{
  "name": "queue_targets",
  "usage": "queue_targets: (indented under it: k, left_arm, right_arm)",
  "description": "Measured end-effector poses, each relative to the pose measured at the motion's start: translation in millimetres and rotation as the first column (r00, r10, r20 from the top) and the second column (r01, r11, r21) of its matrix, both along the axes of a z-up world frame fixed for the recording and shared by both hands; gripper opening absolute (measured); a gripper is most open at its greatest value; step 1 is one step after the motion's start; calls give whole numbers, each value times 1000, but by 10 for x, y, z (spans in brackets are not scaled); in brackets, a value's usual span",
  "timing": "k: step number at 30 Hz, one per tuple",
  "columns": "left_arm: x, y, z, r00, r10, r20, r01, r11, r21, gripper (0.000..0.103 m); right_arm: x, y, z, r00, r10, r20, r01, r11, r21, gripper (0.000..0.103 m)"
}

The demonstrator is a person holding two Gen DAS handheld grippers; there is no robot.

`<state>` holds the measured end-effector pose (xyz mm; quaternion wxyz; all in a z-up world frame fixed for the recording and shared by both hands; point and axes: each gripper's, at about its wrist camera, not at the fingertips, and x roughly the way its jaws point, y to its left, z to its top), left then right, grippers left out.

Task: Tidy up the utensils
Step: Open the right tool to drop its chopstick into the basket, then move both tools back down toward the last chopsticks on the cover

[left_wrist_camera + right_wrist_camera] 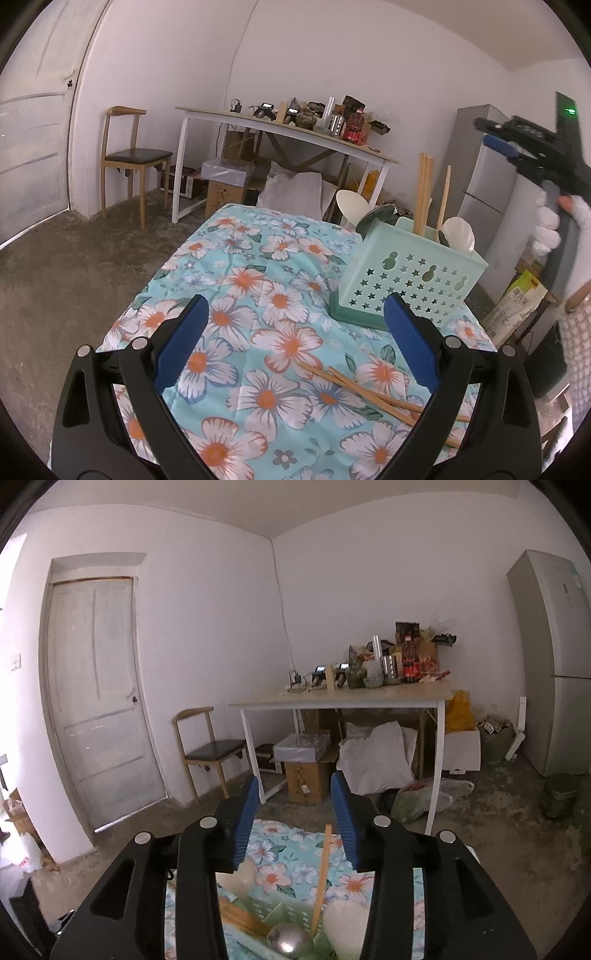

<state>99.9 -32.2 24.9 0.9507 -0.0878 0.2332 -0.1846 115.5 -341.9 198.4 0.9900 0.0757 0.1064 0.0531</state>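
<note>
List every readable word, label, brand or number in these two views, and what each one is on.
Nothing can be read for certain.
Sack on the floor by the table: printed characters, too blurred to read.
Red-labelled bottle on the far desk: label too small to read.
Fridge: small mark near the top, unreadable.
Plastic bag by the door: red print, too small.
Utensil basket: star and gourd cut-outs only, no text.
</note>
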Motion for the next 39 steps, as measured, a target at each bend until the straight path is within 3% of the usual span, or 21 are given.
queue_targets:
  k: [4, 9, 14, 20, 25, 29, 31, 35, 39]
  left_arm:
    - [-39, -11, 16, 1000, -4, -4, 4, 1000, -1, 92]
    - [-83, 2, 29, 1000, -9, -1, 9, 1000, 8, 92]
    - [-207, 15, -28, 999, -42, -12, 42, 999, 12, 92]
    - [-294, -104, -195, 979, -159, -127, 155, 987, -39, 92]
    - [-270, -264, -346, 937, -261, -231, 228, 961, -158, 79]
    - [-127, -431, -581, 862, -354, -364, 256, 922, -291, 66]
    - [-50, -507, -705, 823, -381, -421, 253, 910, -329, 53]
    - [74, -609, -895, 770, -398, -499, 225, 901, -371, 45]
    - [158, -700, -974, 757, -394, -521, 208, 902, -379, 44]
  right_arm:
    - [-327, 24, 6, 1000, 15, 6, -15, 1000, 1, 41]
    - [-691, 136, -214, 997, 57, -52, -57, 998, 10, 41]
    - [-843, 306, -840, 963, 113, -245, -100, 993, 63, 42]
    - [-960, 469, -1563, 900, 95, -425, -55, 993, 105, 42]
    - [-1010, 466, -1813, 872, 93, -480, -25, 989, 147, 42]
    - [-1027, 333, -1926, 856, 75, -511, 18, 984, 176, 42]
    - [-1024, 286, -1960, 855, 69, -514, 34, 982, 188, 42]
    - [-1061, 168, -1992, 856, 52, -515, 66, 976, 209, 42]
    - [-1073, 59, -2041, 853, 44, -520, 93, 968, 235, 42]
